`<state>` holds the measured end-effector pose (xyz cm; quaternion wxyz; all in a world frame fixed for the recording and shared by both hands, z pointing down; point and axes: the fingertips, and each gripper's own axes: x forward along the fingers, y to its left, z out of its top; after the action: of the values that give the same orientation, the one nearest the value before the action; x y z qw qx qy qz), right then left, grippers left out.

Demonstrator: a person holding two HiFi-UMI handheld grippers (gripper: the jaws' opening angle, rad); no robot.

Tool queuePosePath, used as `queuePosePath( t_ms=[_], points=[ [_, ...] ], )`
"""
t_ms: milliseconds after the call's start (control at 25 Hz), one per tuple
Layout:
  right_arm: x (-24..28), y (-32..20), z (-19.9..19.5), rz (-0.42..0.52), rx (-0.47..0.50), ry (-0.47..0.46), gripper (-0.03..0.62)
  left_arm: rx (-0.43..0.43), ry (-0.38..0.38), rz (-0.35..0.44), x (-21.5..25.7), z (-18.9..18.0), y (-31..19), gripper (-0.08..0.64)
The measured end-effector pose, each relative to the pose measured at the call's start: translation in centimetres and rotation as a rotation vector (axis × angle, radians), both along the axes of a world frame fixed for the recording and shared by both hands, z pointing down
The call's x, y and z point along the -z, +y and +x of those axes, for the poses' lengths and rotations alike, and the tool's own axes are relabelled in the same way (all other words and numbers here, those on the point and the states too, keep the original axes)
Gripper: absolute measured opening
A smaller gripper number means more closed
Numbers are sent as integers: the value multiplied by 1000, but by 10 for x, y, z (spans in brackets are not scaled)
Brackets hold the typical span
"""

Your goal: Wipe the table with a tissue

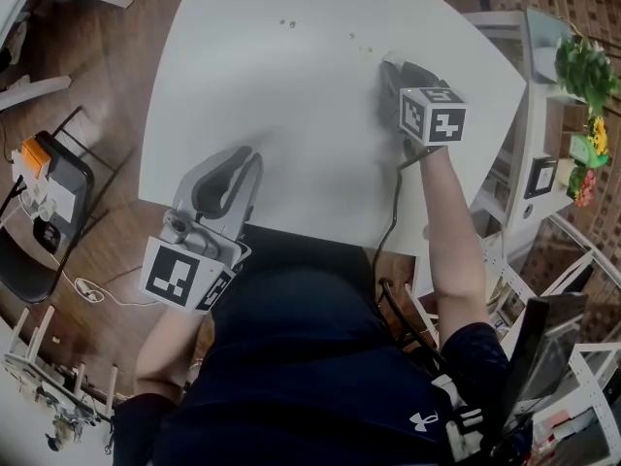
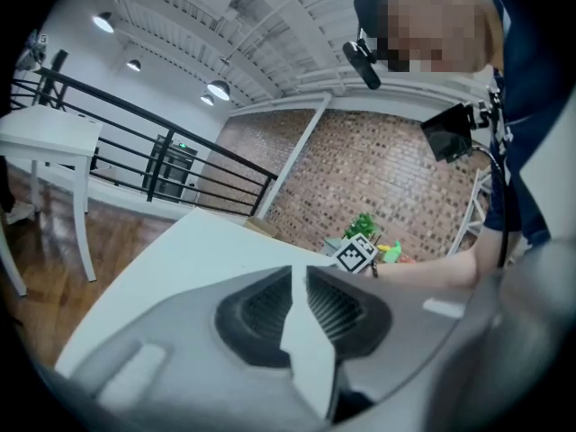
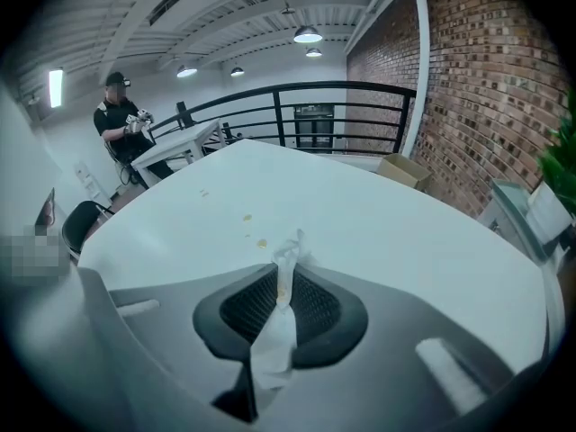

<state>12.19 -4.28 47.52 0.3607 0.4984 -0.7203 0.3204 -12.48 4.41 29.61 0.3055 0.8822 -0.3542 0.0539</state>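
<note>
The white tabletop (image 1: 291, 115) is big, with a curved edge. A few small brown spots (image 1: 288, 23) lie on it.

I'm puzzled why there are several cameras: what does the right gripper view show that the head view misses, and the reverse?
Only the right gripper view shows the crumpled white tissue pinched by the right gripper, and a distant person in black at another table. Only the head view shows the left gripper at the table's near edge and the wearer's dark blue shirt. Both show the white table and small yellowish spots on it.
</note>
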Motion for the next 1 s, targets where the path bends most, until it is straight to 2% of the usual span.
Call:
queuePosePath(
  t_ms=[680,1000],
  points=[
    [-3,-22,-39,-10,95,25,43,44,5,-4,-3,-23,-8,49],
    [-3,-14,-49,-34,132,8,42,44,13,-1,-3,-25,-13,49]
  ],
)
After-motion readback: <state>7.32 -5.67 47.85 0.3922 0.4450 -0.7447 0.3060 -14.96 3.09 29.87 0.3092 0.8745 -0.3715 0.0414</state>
